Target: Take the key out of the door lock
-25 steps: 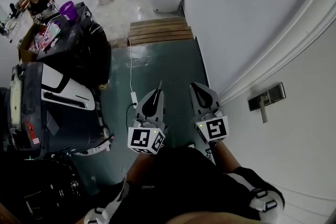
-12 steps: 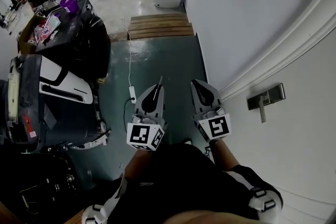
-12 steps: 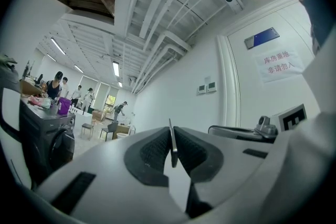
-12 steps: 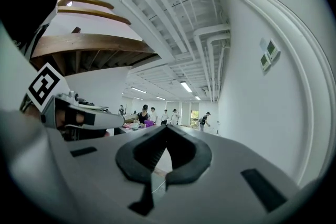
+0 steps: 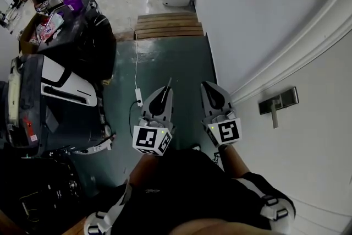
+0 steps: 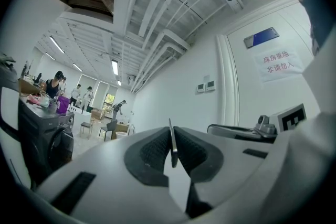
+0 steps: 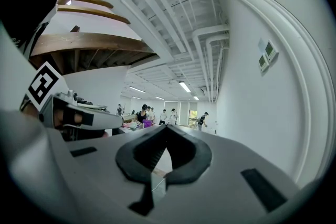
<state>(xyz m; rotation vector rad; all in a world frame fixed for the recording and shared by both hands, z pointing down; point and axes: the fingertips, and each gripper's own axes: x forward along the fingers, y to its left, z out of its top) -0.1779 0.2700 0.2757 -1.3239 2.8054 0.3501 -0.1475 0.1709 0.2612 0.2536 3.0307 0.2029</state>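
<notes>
Key [image 6: 172, 143], a thin flat metal blade, is standing edge-on between the pads of the left hand-held gripper [image 5: 163, 95]. The jaws are clamping it, and its tip is poking out past them. It is sitting well apart from the door lock [image 5: 280, 100] on the white door at right. The right hand-held gripper [image 5: 209, 88] is resting closed and empty alongside. The key is looking light, stiff and slippery, so pinching its flat faces is probably safest.

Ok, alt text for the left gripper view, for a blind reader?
The left gripper is shut on a thin flat key, standing upright between its pads. Behind are a white wall and a door with a paper notice; the right gripper shows at right.
</notes>
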